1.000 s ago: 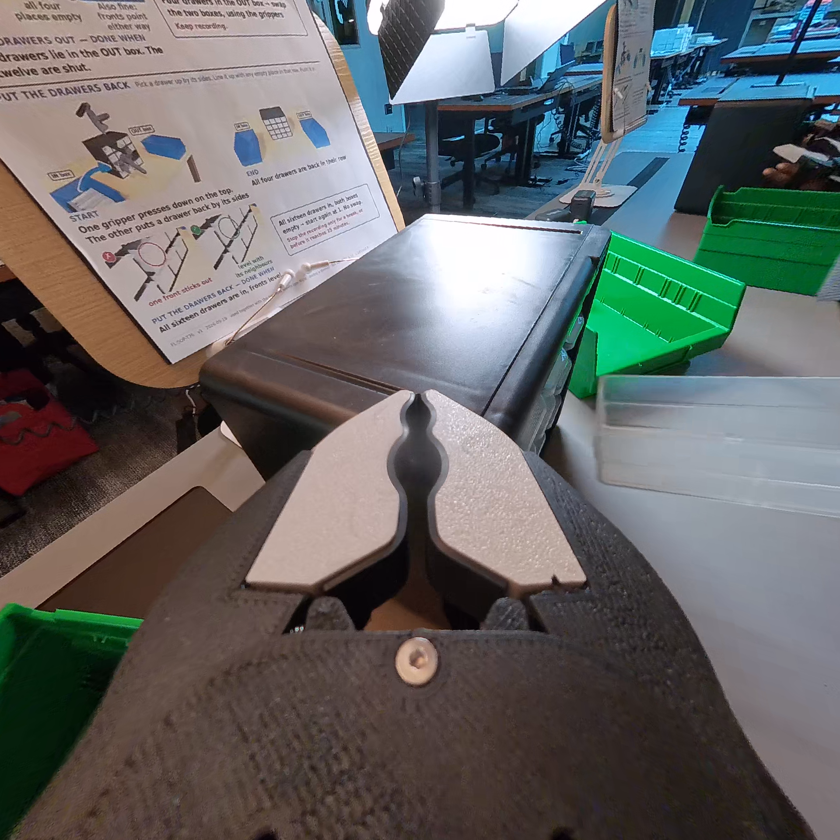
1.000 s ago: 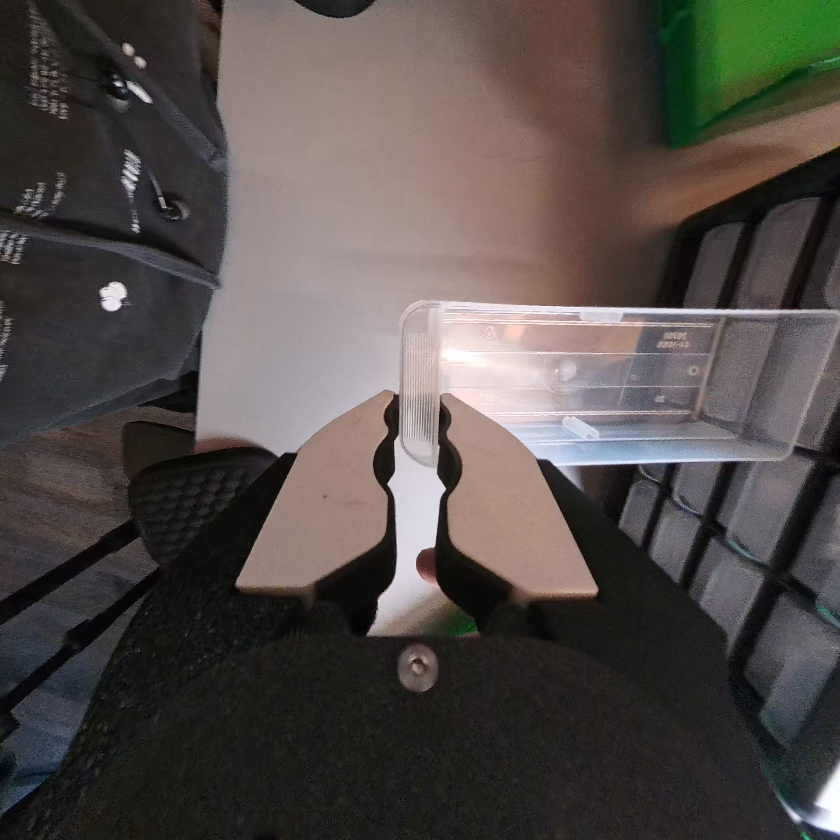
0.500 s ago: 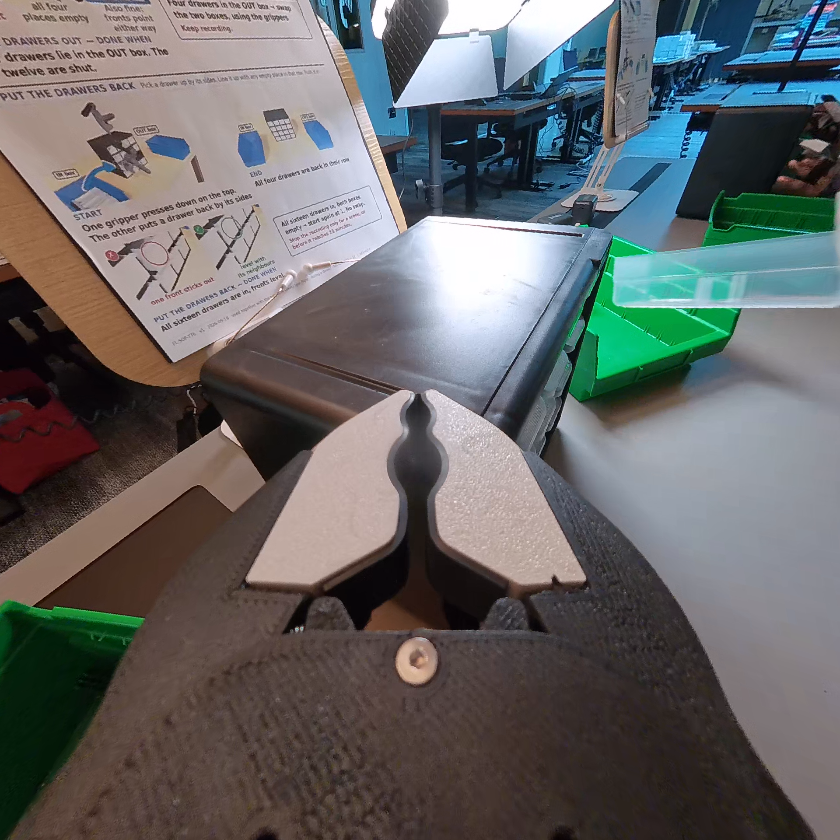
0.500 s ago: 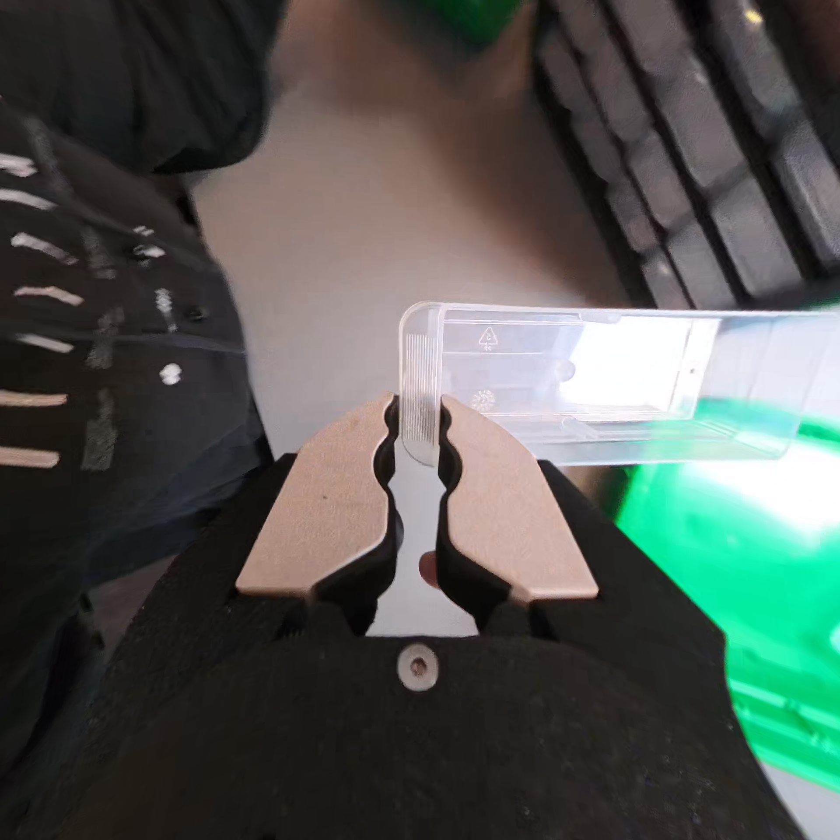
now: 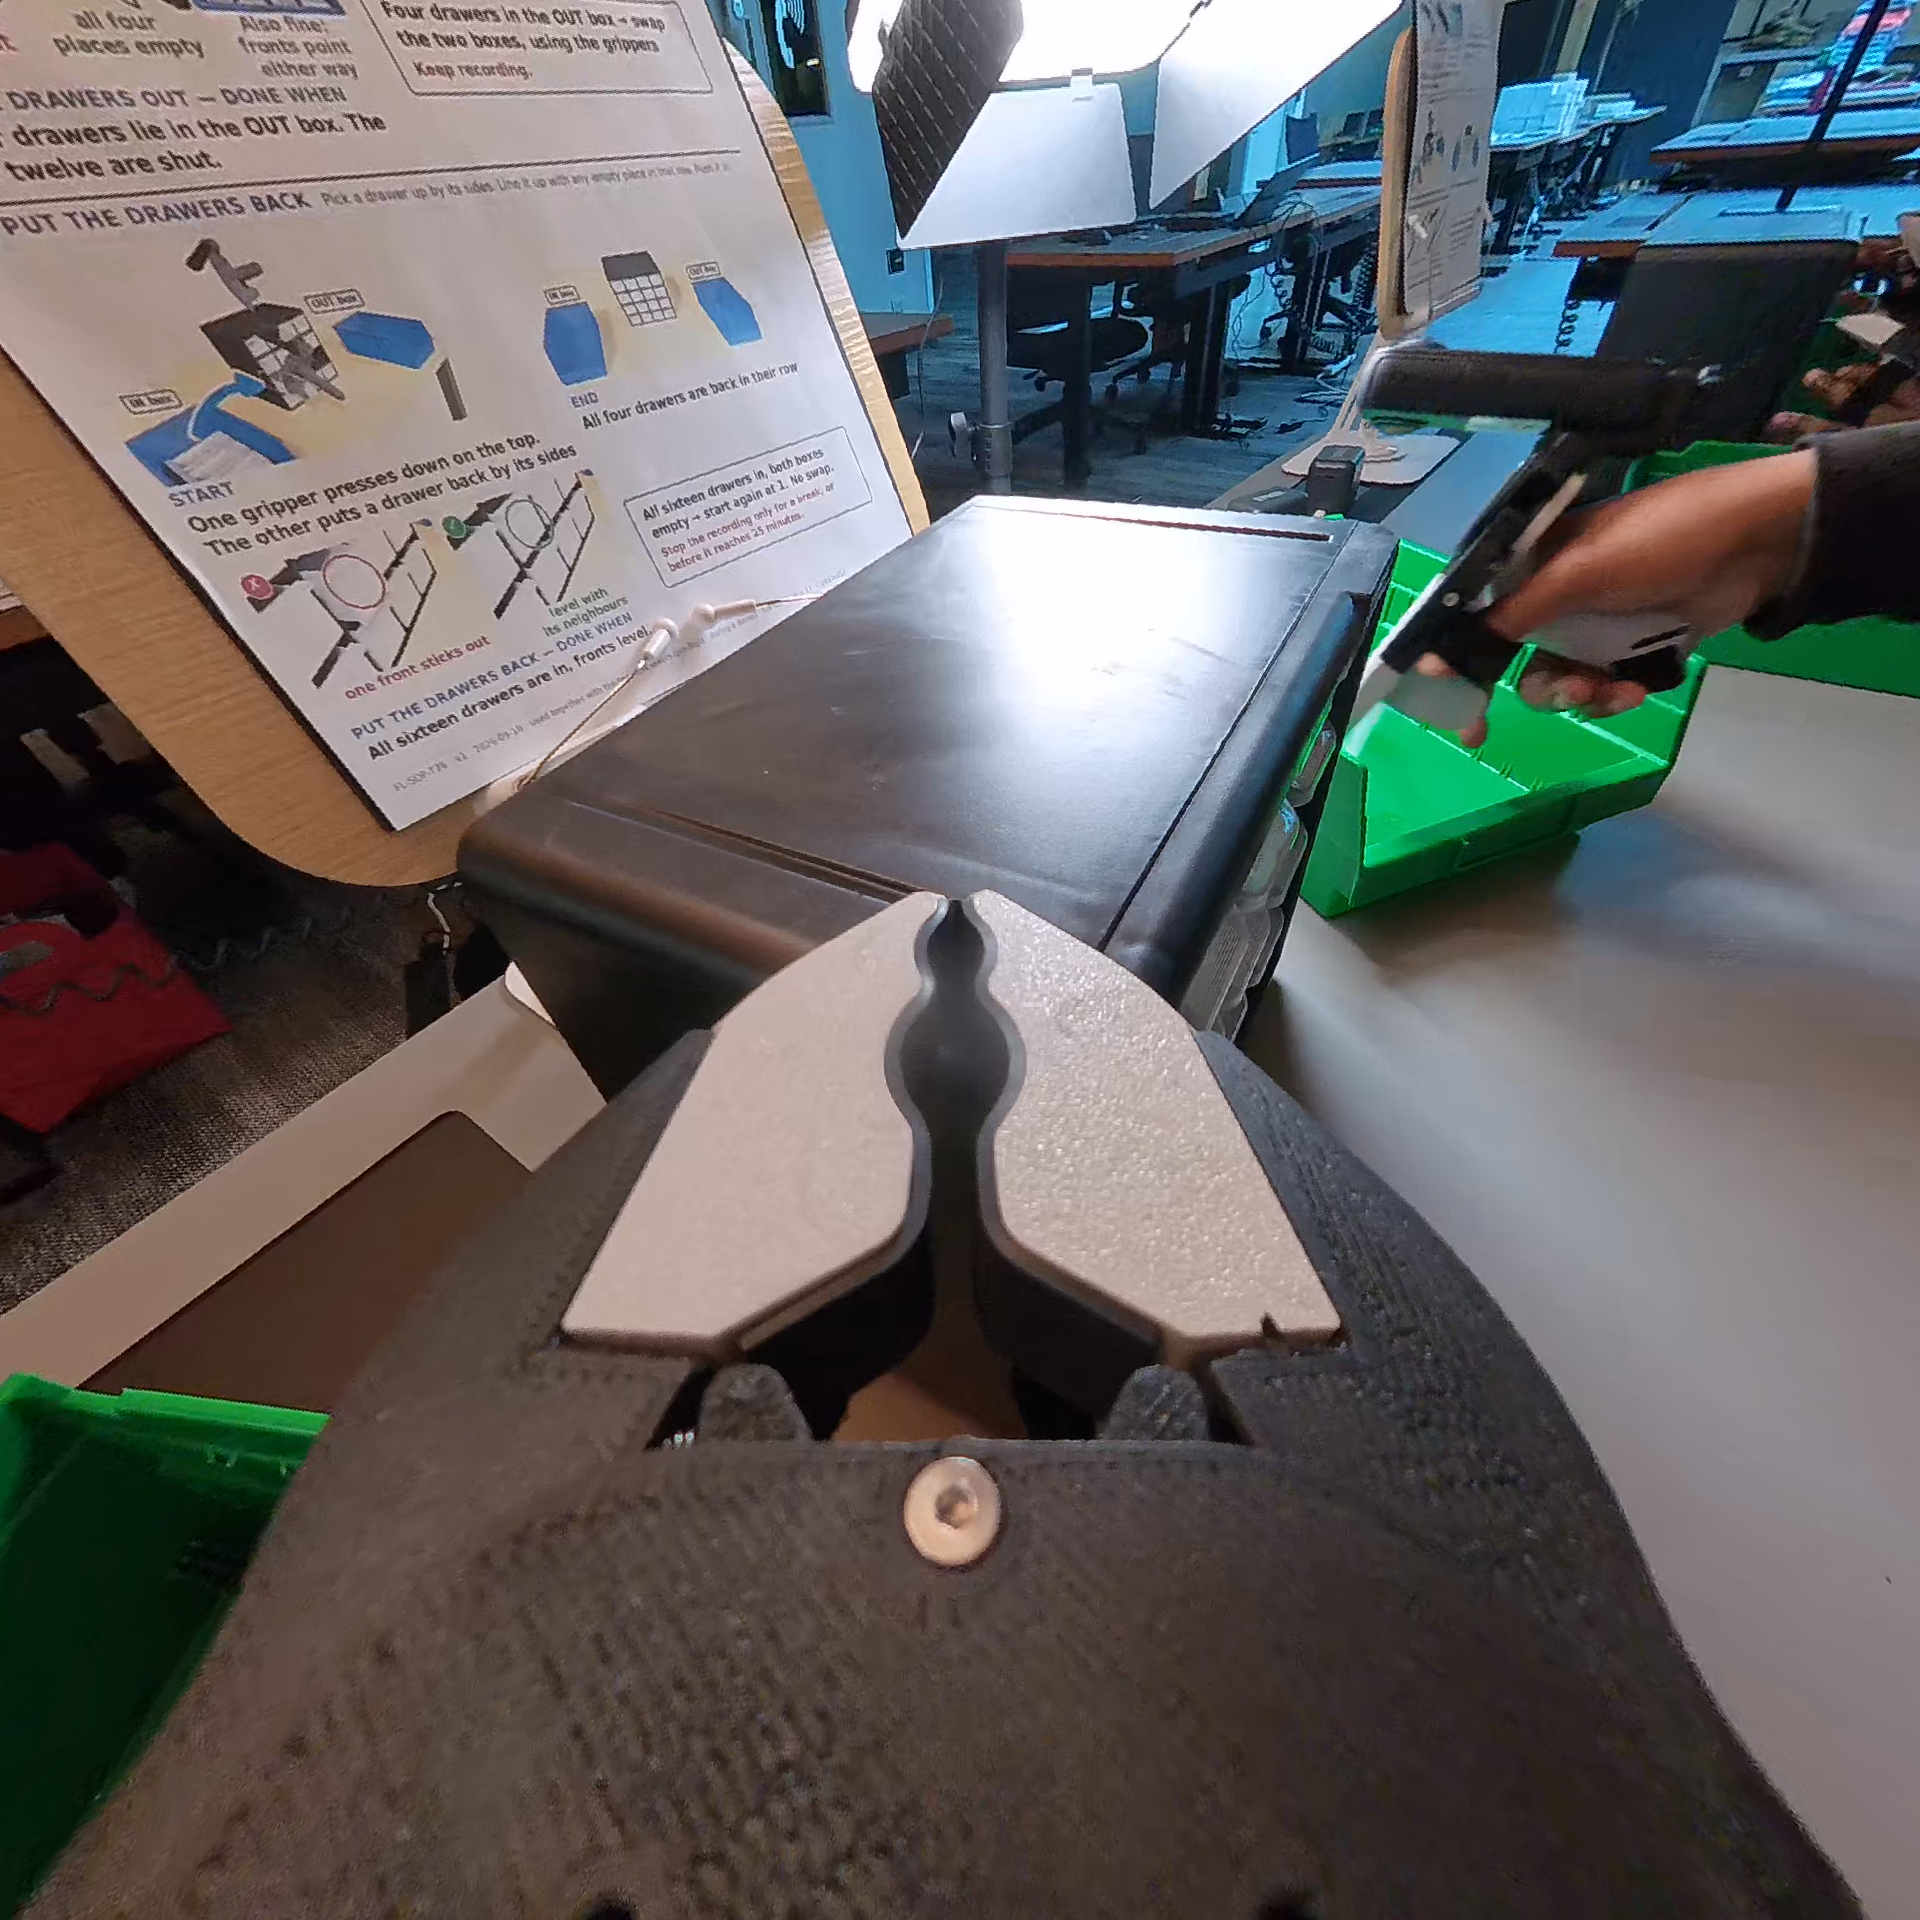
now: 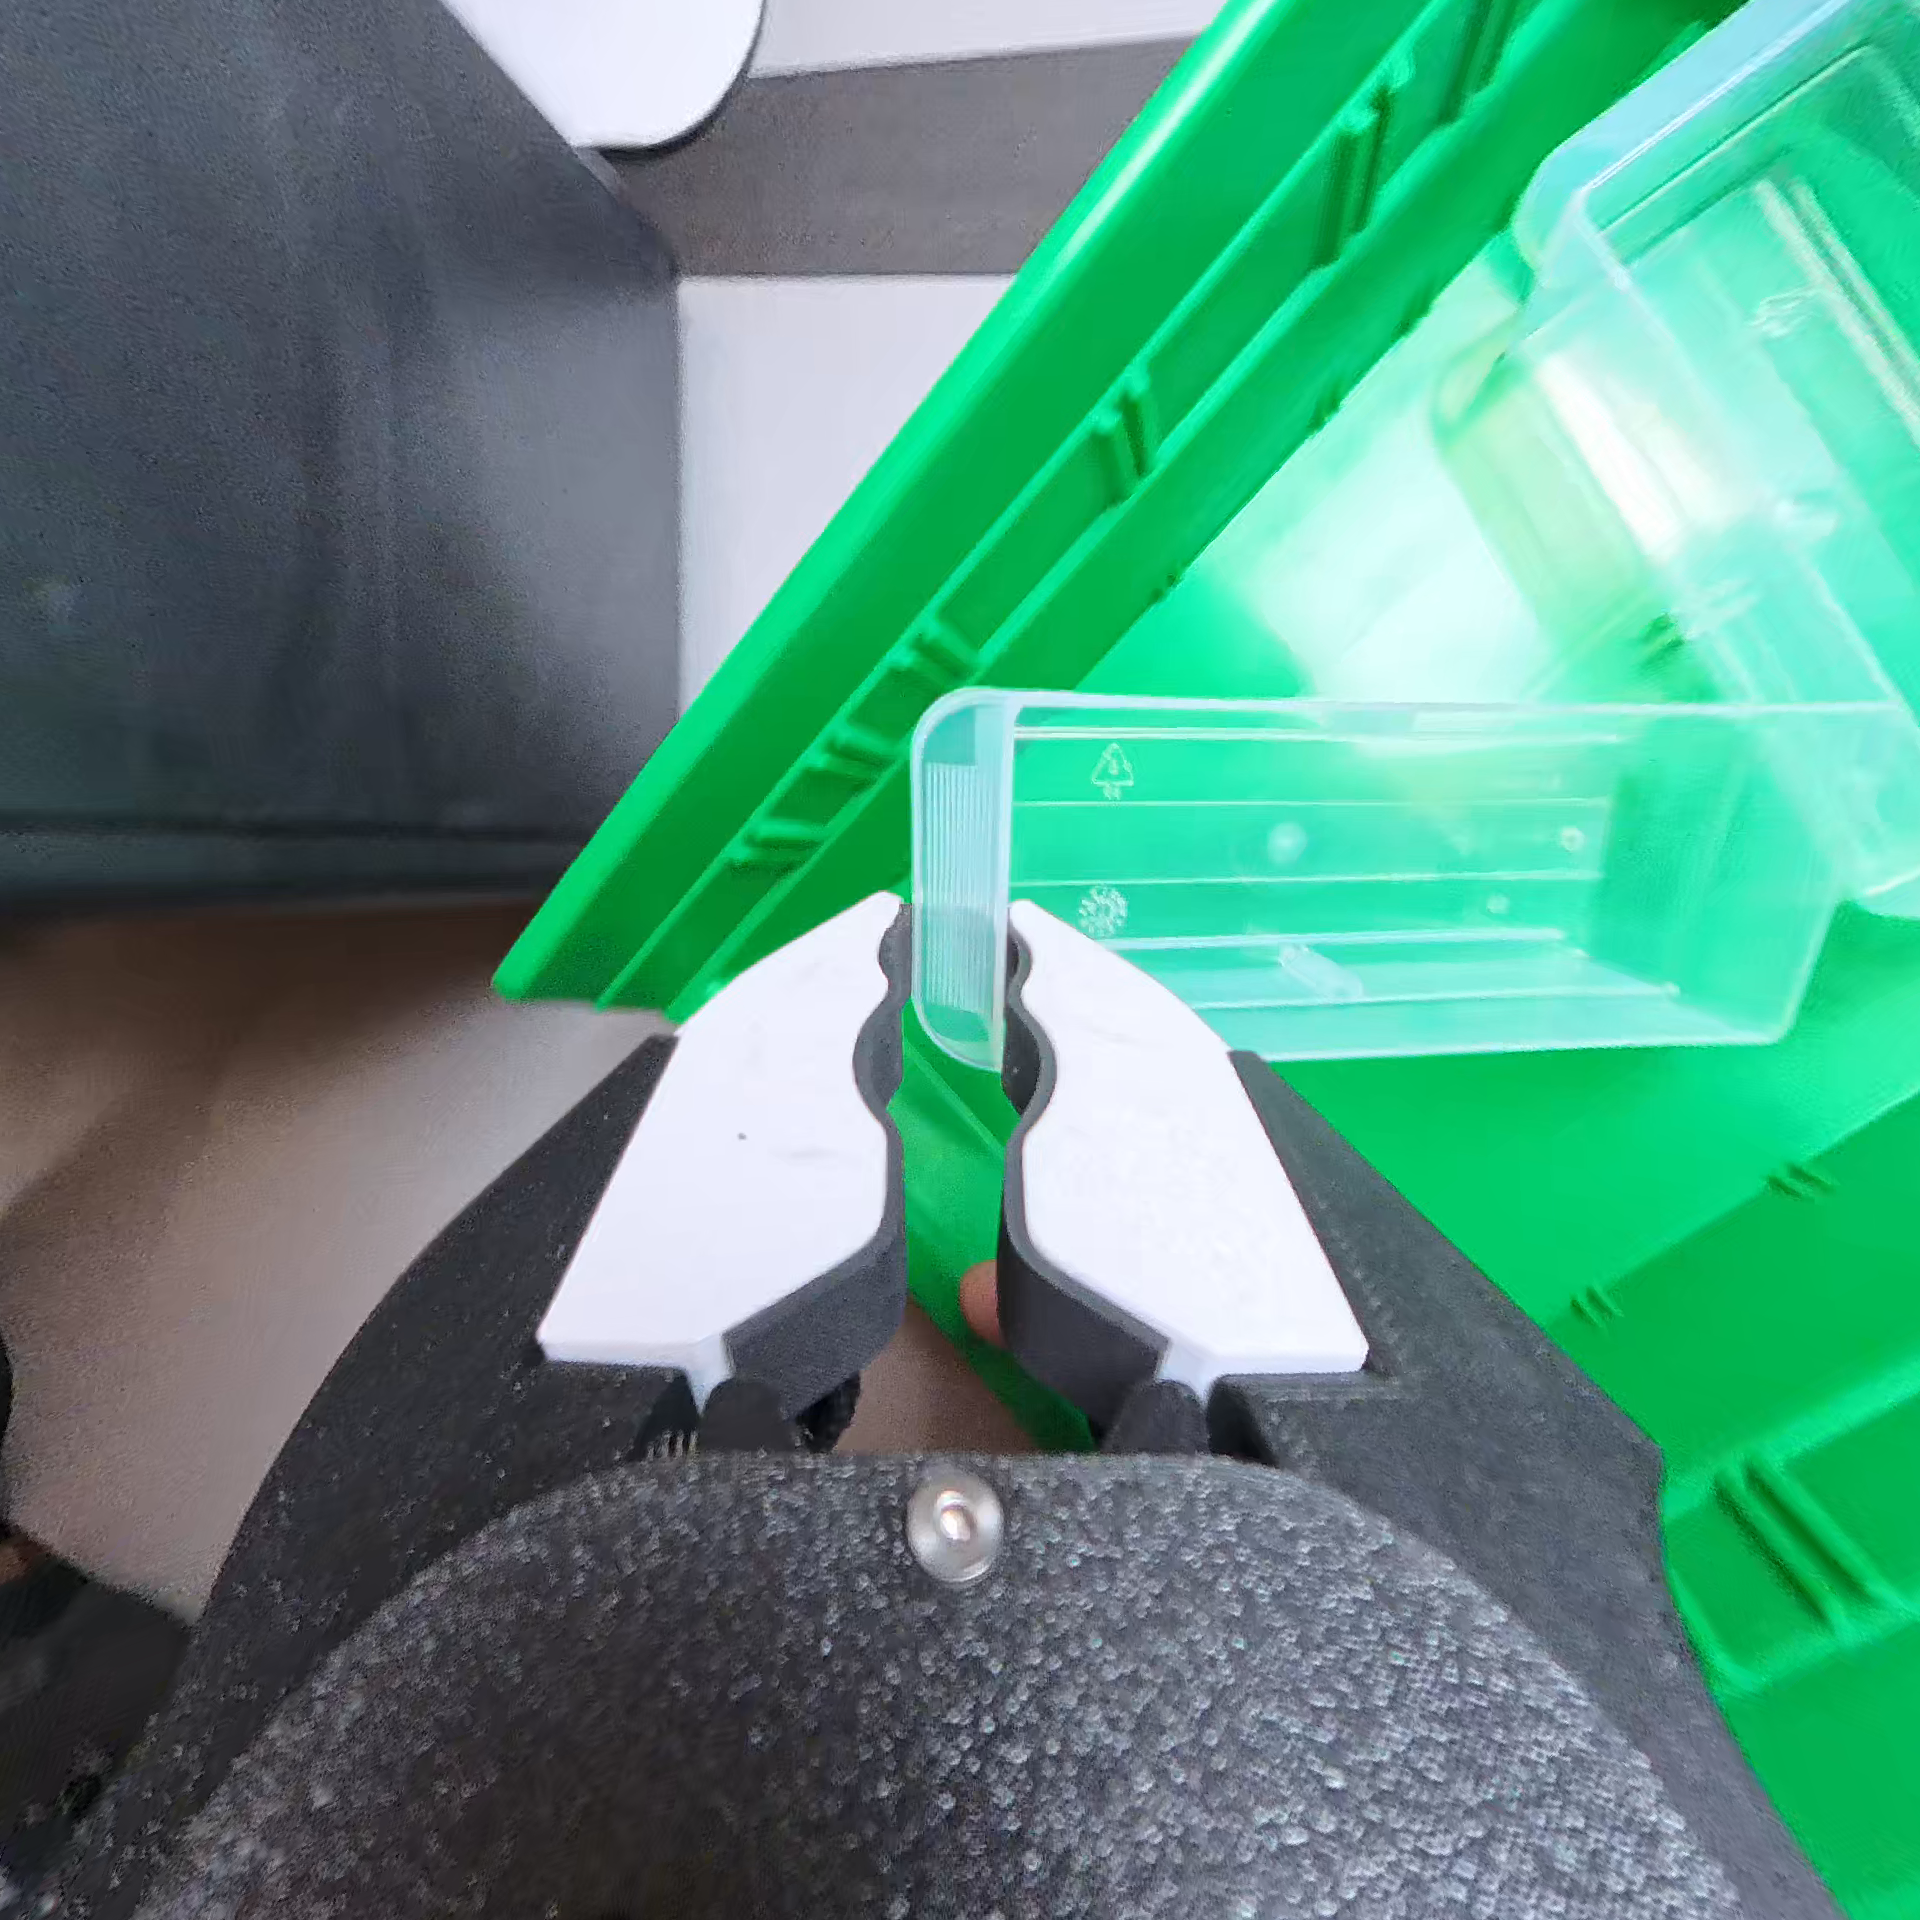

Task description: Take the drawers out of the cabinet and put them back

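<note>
Right tongs (image 6: 954, 971) clamped on a clear drawer (image 6: 1403, 873); left tongs (image 5: 954, 920) pressed together, empty.

Pinched by its ribbed front tab, stretching rightward from the right tongs' tips, above the green bin (image 6: 1455, 1299) beside a second clear drawer (image 6: 1714, 416) already inside. Half a second ago held over the counter (image 5: 1558, 1195) before the cabinet (image 5: 987, 675); now carried over the bin, beyond and right of the left tongs. Left tongs unmoved, low behind the cabinet top.
</note>
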The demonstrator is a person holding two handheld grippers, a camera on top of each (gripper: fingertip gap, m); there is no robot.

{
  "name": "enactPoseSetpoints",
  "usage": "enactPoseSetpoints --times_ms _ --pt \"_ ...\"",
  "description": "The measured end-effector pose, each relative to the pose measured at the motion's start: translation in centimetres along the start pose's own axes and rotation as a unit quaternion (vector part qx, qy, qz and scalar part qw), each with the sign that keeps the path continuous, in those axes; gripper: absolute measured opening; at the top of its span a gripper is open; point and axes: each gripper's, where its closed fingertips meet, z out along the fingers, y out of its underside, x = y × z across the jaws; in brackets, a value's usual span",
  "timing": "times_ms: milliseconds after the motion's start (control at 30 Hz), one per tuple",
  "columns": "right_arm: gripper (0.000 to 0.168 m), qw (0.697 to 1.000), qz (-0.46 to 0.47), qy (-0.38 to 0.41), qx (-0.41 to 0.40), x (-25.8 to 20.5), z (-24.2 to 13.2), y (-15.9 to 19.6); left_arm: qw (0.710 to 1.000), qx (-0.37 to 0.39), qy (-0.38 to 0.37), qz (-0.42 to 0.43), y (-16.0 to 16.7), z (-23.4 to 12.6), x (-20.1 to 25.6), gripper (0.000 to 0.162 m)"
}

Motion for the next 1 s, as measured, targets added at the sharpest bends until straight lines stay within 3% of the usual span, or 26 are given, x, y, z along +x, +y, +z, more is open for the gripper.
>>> enactPoseSetpoints --times_ms 400,600,733,833,900,1000 --pt "0.015 0.995 0.006 0.102 0.003 6.6 3.2 -5.3 1.000 0.006 0.009 -0.003 0.0 0.0 0.0 0.000" --pt "0.025 0.982 -0.176 0.058 0.024 3.5 2.0 -6.1 1.000 0.014 0.024 -0.011 0.0 0.0 0.0 0.000" --pt "0.034 0.952 -0.306 0.023 -0.002 2.2 1.4 -3.7 0.999 0.020 0.033 -0.021 0.0 0.0 0.0 0.000" --pt "0.036 0.930 -0.361 0.042 -0.050 3.4 1.8 -1.3 0.999 0.020 0.033 -0.020 0.0 0.0 0.0 0.000" --pt "0.032 0.917 -0.385 0.072 -0.069 4.6 2.3 -0.5 0.999 0.020 0.032 -0.019 0.0 0.0 0.0 0.000" --pt "0.011 0.910 -0.392 0.117 -0.064 6.1 2.6 -1.0 0.999 0.021 0.032 -0.020 0.0 0.0 0.0 0.000"
